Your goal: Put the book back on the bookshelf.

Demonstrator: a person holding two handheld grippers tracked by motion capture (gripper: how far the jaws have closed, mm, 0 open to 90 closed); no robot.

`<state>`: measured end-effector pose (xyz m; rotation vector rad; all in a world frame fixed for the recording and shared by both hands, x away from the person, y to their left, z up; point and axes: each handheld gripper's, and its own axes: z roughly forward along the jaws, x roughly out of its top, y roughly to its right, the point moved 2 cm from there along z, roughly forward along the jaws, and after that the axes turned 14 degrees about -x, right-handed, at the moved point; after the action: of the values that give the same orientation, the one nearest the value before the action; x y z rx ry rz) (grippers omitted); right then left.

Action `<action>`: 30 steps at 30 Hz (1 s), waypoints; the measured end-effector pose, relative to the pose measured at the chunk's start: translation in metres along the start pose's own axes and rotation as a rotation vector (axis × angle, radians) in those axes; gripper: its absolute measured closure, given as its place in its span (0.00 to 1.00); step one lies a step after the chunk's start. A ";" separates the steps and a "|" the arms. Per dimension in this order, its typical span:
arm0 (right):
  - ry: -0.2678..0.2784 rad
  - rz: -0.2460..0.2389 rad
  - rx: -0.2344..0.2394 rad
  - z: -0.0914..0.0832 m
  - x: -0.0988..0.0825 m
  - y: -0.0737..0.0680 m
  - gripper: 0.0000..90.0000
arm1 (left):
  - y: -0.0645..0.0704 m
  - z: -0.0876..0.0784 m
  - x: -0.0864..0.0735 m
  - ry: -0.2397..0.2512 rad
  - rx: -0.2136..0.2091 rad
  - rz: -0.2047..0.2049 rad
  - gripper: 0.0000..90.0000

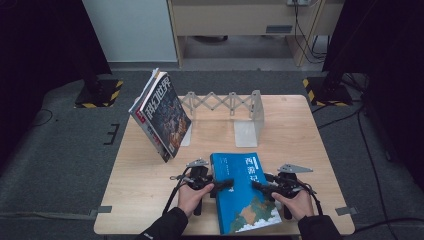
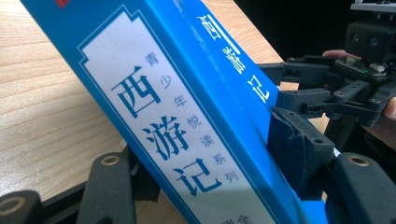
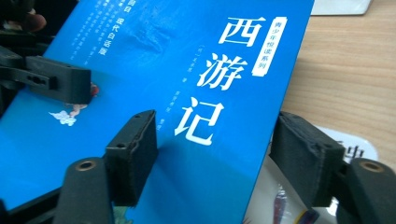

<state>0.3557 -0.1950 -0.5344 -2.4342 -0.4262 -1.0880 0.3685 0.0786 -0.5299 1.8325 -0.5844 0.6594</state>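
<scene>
Two grippers: our left gripper [image 1: 220, 183] and right gripper [image 1: 258, 186] each clamp one side edge of the blue book [image 1: 245, 195], which sits between them above the table [image 1: 140, 190].

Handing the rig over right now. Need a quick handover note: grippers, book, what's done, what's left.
Left gripper: fingers closed on the blue book at its spine edge.
Right gripper: fingers straddle the opposite edge; grip unclear.
Book is at the near edge of the table, between both grippers.
Folding rack stands at the back, other books leaning at its left end.
Done: book reached.
Left, probably: lift it and stand it in the rack.
</scene>
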 end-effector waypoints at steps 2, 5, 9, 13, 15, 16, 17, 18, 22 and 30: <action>0.001 0.021 0.002 0.000 -0.001 0.000 0.36 | 0.001 0.000 0.001 -0.001 0.003 -0.001 0.44; -0.004 0.036 0.000 0.000 -0.001 0.000 0.37 | 0.002 0.001 0.002 -0.008 0.008 -0.008 0.44; -0.002 0.039 -0.005 0.000 -0.001 0.000 0.38 | 0.002 0.006 0.003 -0.006 0.018 -0.021 0.43; -0.002 0.042 -0.006 0.000 0.000 0.000 0.39 | 0.002 0.007 0.004 -0.019 0.016 -0.028 0.42; -0.006 0.052 -0.005 0.000 0.000 0.000 0.40 | 0.002 0.007 0.005 -0.027 0.010 -0.041 0.42; -0.004 0.051 -0.006 0.000 0.000 0.000 0.40 | 0.002 0.007 0.005 -0.022 0.005 -0.054 0.41; 0.000 0.045 -0.008 0.001 0.000 0.000 0.40 | 0.002 0.007 0.005 -0.009 -0.006 -0.083 0.41; -0.001 0.041 -0.010 0.000 0.000 -0.001 0.40 | 0.002 0.007 0.006 -0.007 -0.008 -0.088 0.41; 0.002 0.045 -0.010 0.000 0.000 -0.001 0.41 | 0.003 0.008 0.006 -0.014 0.000 -0.073 0.41; 0.024 0.043 0.000 0.000 0.003 0.000 0.43 | 0.016 0.005 0.012 -0.016 0.038 0.024 0.48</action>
<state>0.3576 -0.1946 -0.5318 -2.4167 -0.3648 -1.0974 0.3677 0.0677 -0.5128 1.8702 -0.6087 0.6763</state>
